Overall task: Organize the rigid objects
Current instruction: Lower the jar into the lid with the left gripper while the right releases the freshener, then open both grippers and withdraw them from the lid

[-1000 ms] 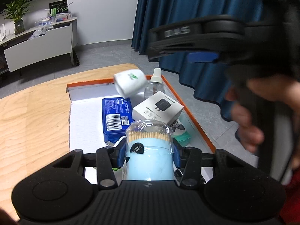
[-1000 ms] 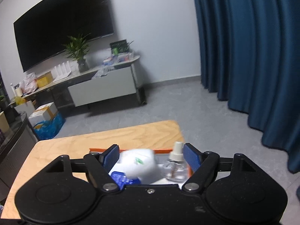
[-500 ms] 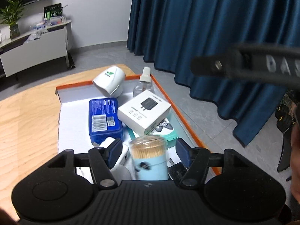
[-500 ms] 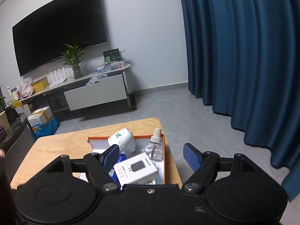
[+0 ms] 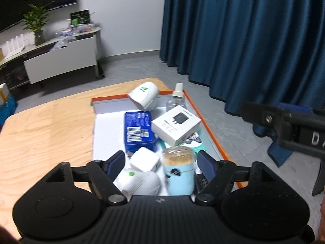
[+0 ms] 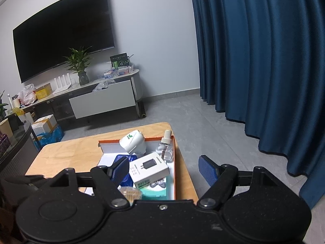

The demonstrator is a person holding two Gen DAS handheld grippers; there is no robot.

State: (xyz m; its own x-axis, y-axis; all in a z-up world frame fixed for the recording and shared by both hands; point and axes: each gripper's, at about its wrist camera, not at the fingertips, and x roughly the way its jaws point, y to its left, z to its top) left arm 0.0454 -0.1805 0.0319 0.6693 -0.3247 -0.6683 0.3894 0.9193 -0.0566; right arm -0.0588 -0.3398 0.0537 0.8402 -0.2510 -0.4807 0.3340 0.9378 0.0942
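Observation:
An orange-rimmed white tray (image 5: 211,131) on the wooden table holds a blue tin (image 5: 139,130), a white charger box (image 5: 176,125), a white tilted device with a green leaf logo (image 5: 144,95), a clear spray bottle (image 5: 176,99), a white plug cube (image 5: 144,161) and a light-blue toothpick jar (image 5: 178,172). My left gripper (image 5: 161,162) is open above the jar and cube, touching neither. My right gripper (image 6: 164,169) is open and empty, held high above the tray (image 6: 176,162). It also shows at the right of the left wrist view (image 5: 284,122).
A bare stretch of the wooden table (image 5: 46,134) lies left of the tray. Dark blue curtains (image 6: 264,61) hang to the right. A TV (image 6: 61,40), a white cabinet (image 6: 101,101) and a plant stand at the far wall.
My left gripper opened, let go of the toothpick jar in the tray and drew back. My right gripper let go of the white leaf-logo device and rose well above the tray.

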